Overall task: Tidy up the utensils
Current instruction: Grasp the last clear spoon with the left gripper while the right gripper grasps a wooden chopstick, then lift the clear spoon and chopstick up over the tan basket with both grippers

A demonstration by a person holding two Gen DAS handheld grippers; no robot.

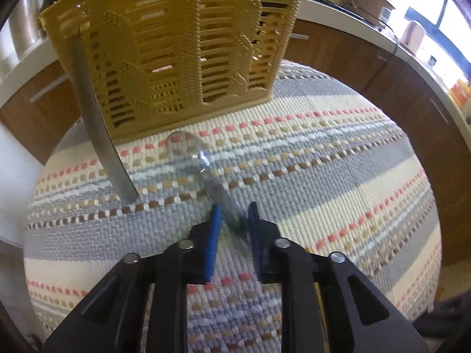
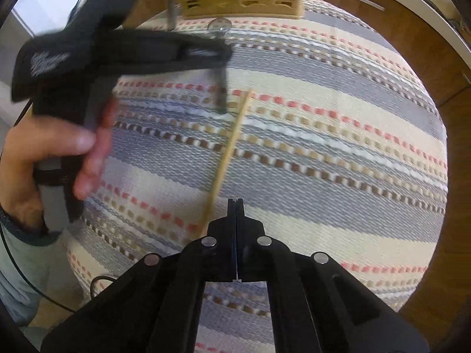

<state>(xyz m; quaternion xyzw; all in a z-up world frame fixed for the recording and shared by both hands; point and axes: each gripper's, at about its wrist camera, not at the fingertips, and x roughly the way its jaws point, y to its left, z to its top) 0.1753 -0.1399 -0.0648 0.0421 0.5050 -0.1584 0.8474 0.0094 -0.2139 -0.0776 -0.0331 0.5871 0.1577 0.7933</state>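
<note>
Your left gripper (image 1: 234,216) was clamped on the handle of a clear plastic spoon (image 1: 195,154), whose bowl lay on the striped woven mat (image 1: 323,153) just in front of the yellow slotted basket (image 1: 176,44). A metal utensil (image 1: 97,123) leaned against the basket's left corner. Your right gripper (image 2: 235,203) was fully together, empty, with a wooden chopstick (image 2: 228,153) lying just left of its tips, farther from the basket.
</note>
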